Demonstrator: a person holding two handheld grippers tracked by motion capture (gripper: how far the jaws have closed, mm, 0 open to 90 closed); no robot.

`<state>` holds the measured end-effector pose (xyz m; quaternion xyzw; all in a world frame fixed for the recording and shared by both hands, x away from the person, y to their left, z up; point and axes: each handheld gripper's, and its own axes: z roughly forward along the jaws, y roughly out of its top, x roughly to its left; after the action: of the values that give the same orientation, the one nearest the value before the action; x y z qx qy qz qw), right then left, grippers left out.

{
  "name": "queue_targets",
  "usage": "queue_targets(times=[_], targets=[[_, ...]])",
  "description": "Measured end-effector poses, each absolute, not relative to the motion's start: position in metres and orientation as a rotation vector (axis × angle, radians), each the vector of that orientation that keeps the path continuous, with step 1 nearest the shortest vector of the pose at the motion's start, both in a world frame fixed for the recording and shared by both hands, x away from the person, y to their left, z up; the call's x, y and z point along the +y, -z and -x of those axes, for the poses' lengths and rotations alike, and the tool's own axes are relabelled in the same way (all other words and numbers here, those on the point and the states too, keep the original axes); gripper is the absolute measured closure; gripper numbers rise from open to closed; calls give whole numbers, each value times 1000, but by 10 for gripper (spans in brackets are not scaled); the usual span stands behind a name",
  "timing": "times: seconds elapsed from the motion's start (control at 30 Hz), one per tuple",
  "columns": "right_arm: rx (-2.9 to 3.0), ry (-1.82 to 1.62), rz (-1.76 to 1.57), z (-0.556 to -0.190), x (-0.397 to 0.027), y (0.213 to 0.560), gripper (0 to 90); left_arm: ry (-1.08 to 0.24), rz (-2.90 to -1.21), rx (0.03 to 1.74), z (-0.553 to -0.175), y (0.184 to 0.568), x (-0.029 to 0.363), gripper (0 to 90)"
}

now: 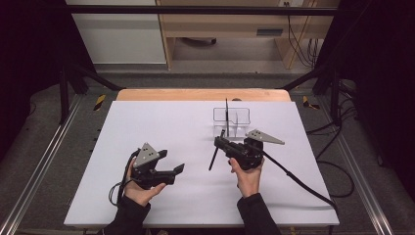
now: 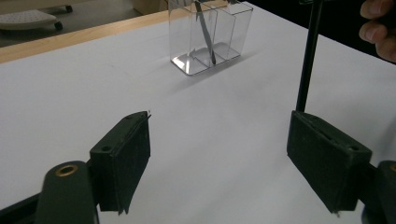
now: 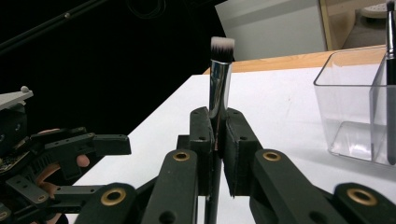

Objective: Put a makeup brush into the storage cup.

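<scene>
My right gripper [image 1: 222, 141] [image 3: 218, 140] is shut on a makeup brush [image 3: 219, 84] with a silver ferrule and white-tipped bristles. The brush's black handle [image 1: 213, 159] [image 2: 306, 70] slants down to the white table. Just beyond it stands a clear divided organizer [image 1: 231, 119] [image 2: 210, 37] [image 3: 357, 112]. A second dark brush [image 1: 227, 110] [image 2: 204, 30] [image 3: 390, 46] stands upright in it. My left gripper [image 1: 171, 161] [image 2: 224, 156] hovers open over the table's near left, with nothing between its pads [image 2: 123, 154].
A white board [image 1: 147, 127] covers the table, and a wooden strip [image 1: 203, 94] runs along its far edge. Black frame posts flank the table. The right gripper's cable [image 1: 298, 181] trails toward the near right. Cabinets stand on the floor beyond.
</scene>
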<state>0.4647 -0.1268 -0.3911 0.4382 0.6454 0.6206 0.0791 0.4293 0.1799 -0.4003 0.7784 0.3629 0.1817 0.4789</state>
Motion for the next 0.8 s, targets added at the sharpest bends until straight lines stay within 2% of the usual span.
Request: queue_targets(times=[0.37,0.8], targets=[[1903,-1827,-1303,-474,-135,382,838,-472,-1869,933,-433,402,196,134],[1868,-1758,-1270,-488,-141,364,838,-492,-1890,959,-440,407,208,116]])
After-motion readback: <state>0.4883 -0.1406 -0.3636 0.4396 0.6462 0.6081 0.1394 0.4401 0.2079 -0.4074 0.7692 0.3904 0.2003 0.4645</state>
